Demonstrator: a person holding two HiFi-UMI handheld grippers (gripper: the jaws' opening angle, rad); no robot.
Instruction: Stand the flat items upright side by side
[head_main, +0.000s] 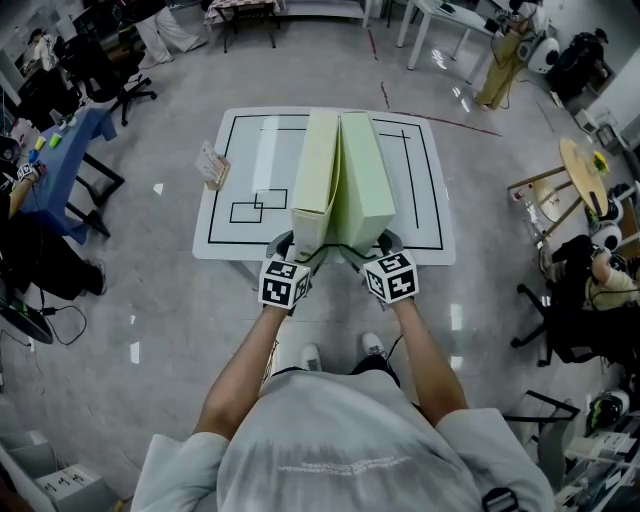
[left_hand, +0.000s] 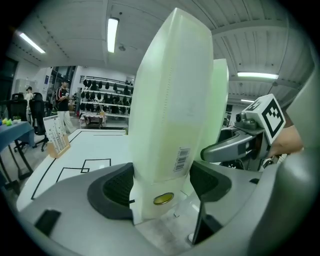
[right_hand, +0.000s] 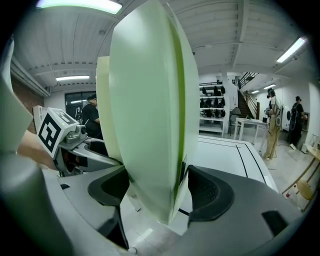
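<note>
Two pale green file boxes stand upright side by side at the near edge of the white table (head_main: 240, 150). The left box (head_main: 318, 170) (left_hand: 170, 100) has a barcode label and a brass ring on its spine, and my left gripper (head_main: 297, 245) (left_hand: 161, 182) is shut on its near end. Against it stands the right box (head_main: 365, 170) (right_hand: 150, 110), its near end between the pads of my right gripper (head_main: 365, 250) (right_hand: 155, 187), which is shut on it. Each gripper view shows the other box (left_hand: 220, 100) (right_hand: 103, 100) beside its own.
Black tape rectangles mark the table top. A small card stand (head_main: 212, 165) sits at the table's left edge. Office chairs and a blue table (head_main: 70, 140) stand to the left, with wooden stools (head_main: 580, 180) to the right. People stand in the background.
</note>
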